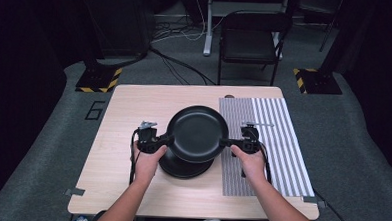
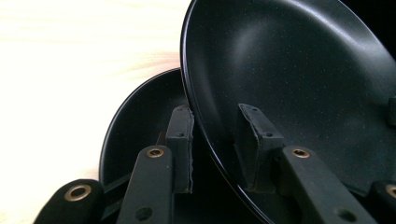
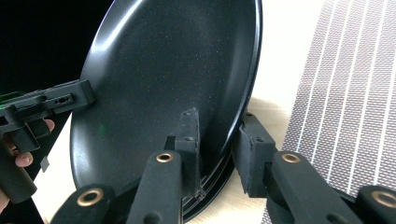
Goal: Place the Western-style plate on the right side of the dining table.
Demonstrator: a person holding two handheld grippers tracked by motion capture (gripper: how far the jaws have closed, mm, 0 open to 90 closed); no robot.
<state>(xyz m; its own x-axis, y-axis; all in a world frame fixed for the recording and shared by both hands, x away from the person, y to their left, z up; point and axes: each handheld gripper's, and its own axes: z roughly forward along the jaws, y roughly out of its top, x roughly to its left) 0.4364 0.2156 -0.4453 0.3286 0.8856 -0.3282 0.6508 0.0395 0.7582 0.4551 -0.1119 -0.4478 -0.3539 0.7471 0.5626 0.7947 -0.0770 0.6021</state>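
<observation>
A black plate (image 1: 197, 133) (image 2: 289, 70) (image 3: 163, 70) hangs tilted above the table, gripped at two opposite edges. My left gripper (image 1: 168, 139) (image 2: 215, 135) is shut on its left rim, with one pad inside the dish and one under it. On the right rim my right gripper (image 1: 226, 141) (image 3: 217, 135) is shut the same way. Directly below, a second black plate (image 1: 181, 169) (image 2: 135, 116) rests on the light wooden table (image 1: 134, 103). The right gripper view also catches the left gripper (image 3: 51, 102) at the plate's far edge.
A grey striped mat (image 1: 277, 144) (image 3: 350, 93) covers the table's right part, just right of the plates. Beyond the table stand a black chair (image 1: 249, 40) and two stand bases with yellow-black tape (image 1: 98, 78) (image 1: 315, 80). Cables run across the floor.
</observation>
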